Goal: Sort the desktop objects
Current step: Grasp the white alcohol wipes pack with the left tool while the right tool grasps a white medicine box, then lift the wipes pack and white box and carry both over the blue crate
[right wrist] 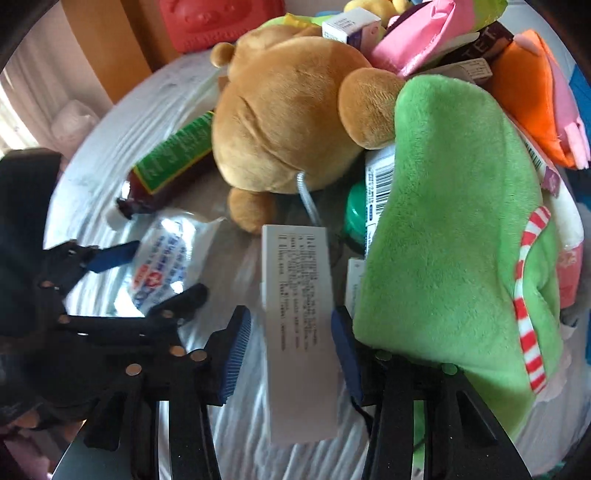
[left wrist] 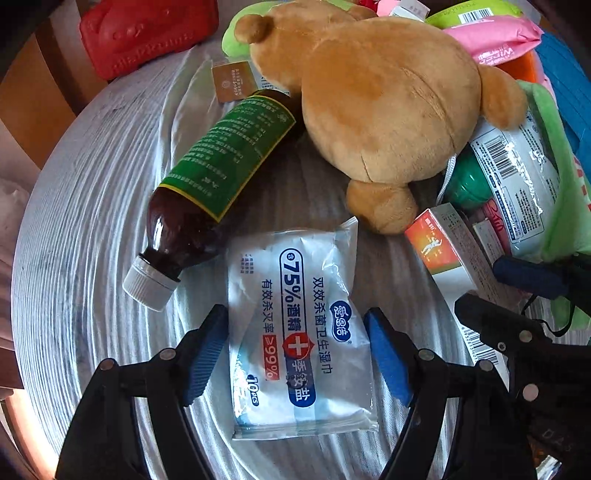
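A white wet-wipes packet lies flat on the white cloth. My left gripper is open, one blue pad on each side of the packet, not pressing it. My right gripper is open around a long white box, its pads beside the box with small gaps. The packet and the left gripper also show in the right wrist view. The right gripper's fingers show at the right edge of the left wrist view, by the box.
A brown bottle with a green label lies left of a brown teddy bear. A green plush toy presses against my right finger. Pink packets, an orange plush and a red case crowd the back.
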`<move>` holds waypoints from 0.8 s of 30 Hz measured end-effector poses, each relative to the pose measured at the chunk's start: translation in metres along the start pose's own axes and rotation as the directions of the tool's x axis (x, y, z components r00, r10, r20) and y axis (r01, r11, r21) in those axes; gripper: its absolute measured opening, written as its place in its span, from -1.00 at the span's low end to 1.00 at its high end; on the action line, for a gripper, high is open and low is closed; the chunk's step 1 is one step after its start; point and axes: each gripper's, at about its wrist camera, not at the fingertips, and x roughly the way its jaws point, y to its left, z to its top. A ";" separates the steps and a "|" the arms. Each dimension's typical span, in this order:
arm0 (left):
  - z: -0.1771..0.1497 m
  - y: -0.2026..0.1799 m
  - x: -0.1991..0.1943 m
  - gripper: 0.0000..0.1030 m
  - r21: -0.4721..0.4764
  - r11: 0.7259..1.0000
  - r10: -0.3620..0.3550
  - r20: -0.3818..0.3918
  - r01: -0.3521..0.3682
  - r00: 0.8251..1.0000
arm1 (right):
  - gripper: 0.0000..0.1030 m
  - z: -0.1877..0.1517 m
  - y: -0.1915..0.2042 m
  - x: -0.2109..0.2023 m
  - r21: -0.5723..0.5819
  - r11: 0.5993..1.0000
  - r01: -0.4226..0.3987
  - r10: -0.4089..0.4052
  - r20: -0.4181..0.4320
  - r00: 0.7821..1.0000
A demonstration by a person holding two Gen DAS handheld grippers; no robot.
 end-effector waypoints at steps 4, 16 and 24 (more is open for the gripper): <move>-0.003 0.003 -0.001 0.29 0.009 1.000 -0.005 0.001 0.005 1.000 | -0.19 0.002 0.006 -0.001 -0.022 0.999 -0.044 0.043 -0.036 0.998; -0.006 0.030 -0.007 -0.24 -0.017 1.000 -0.023 0.024 0.024 0.999 | -0.16 0.010 0.020 0.021 -0.063 0.998 -0.015 0.010 -0.088 0.996; -0.002 0.017 -0.059 -0.28 -0.036 0.999 -0.023 0.145 0.029 0.989 | -0.16 0.026 0.012 -0.037 -0.067 0.994 -0.085 0.090 0.072 0.993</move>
